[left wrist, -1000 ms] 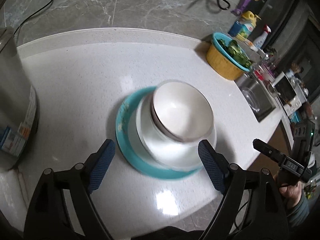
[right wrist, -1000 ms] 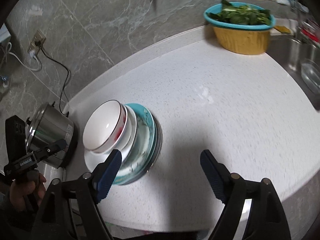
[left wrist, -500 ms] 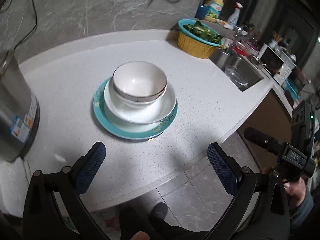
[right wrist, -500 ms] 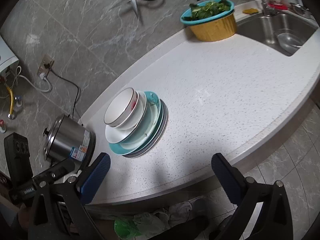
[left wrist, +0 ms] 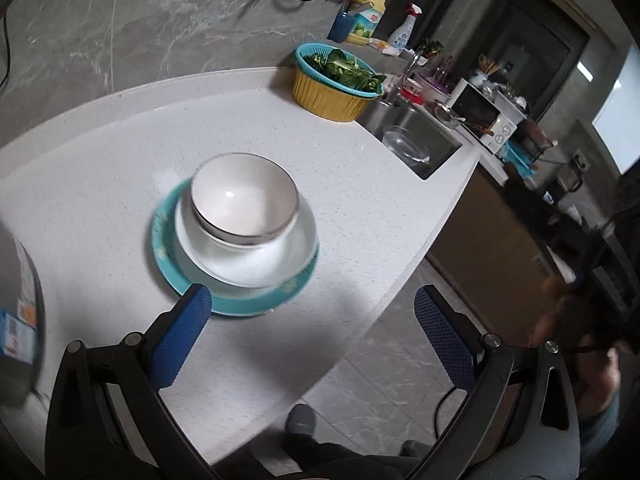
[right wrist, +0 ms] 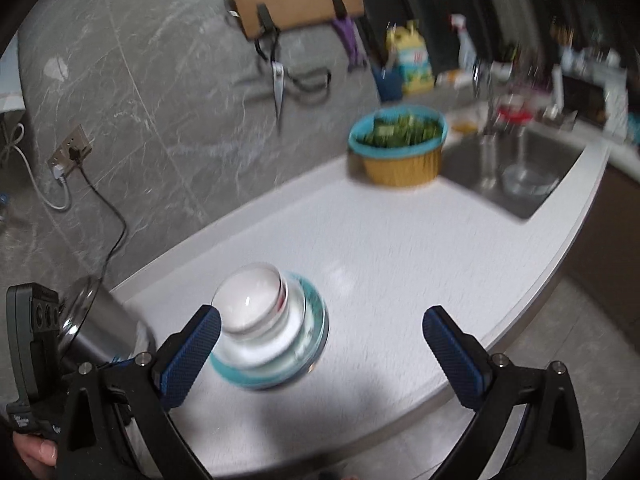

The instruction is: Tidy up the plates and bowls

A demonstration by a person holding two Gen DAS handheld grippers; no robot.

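A white bowl (left wrist: pixel 245 196) nests in a white deep plate (left wrist: pixel 256 256) on a teal plate (left wrist: pixel 168 264), stacked on the white surface (left wrist: pixel 120 140) near a steel cooker (right wrist: pixel 100 328). Both the left gripper (left wrist: pixel 312 332) and right gripper (right wrist: pixel 320 352) stand wide open, holding nothing. Glazed ceramic looks rigid, slick, heavy and chippable, so the bowl's rim wall seems the best hold.
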